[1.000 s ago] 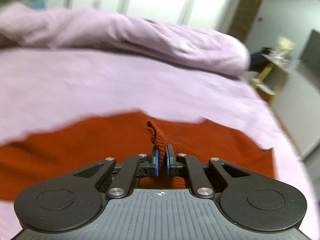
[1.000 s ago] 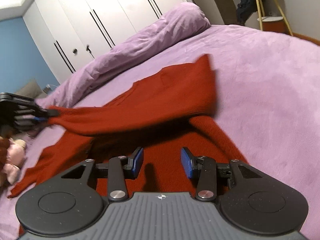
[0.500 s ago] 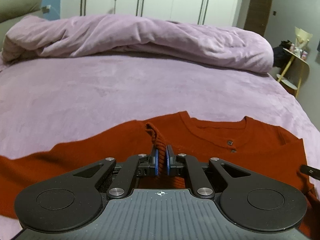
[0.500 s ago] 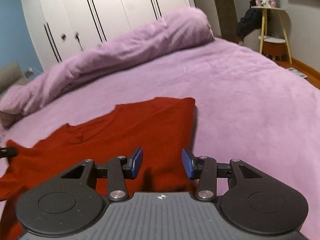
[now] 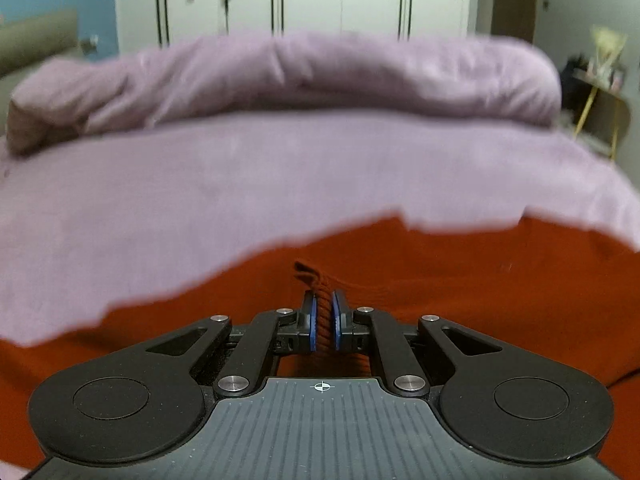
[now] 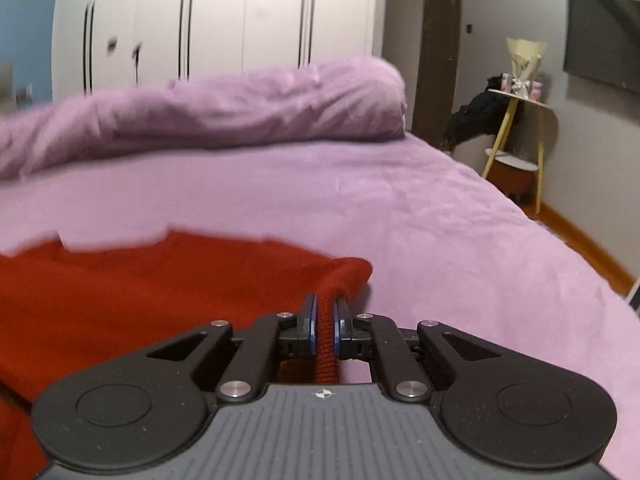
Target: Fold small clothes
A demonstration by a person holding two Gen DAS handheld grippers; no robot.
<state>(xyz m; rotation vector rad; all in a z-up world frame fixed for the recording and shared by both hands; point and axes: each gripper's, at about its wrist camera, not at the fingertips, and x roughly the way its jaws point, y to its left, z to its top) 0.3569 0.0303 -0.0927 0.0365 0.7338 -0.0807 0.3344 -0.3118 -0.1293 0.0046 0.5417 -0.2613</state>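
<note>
A lilac bedspread (image 5: 240,184) is filling the middle of both views, running from edge to edge. A rolled duvet (image 5: 300,76) of the same colour is lying across its far side, in the upper half of each frame. White wardrobe doors (image 6: 224,20) are standing behind the duvet along the top. At the right edge of the right wrist view, a dark screen (image 6: 604,40) is hanging on the grey wall above a small side table (image 6: 520,128) with yellow legs.

The red sweater (image 5: 460,292) is lying on the bedspread in the lower half of both frames; its far edge is blurred. In the right wrist view it is occupying the lower left, ending at a raised corner near the centre.

The left gripper (image 5: 324,322), at bottom centre of its view, is clenched on a ribbed fold of the red sweater, with the blue pads (image 5: 313,326) pressing the knit from both sides. The right gripper (image 6: 325,326) is likewise at bottom centre; its jaws have just been closing and are now grasping the ribbed edge of the red sweater at that raised corner, the fabric standing pinched between them.
</note>
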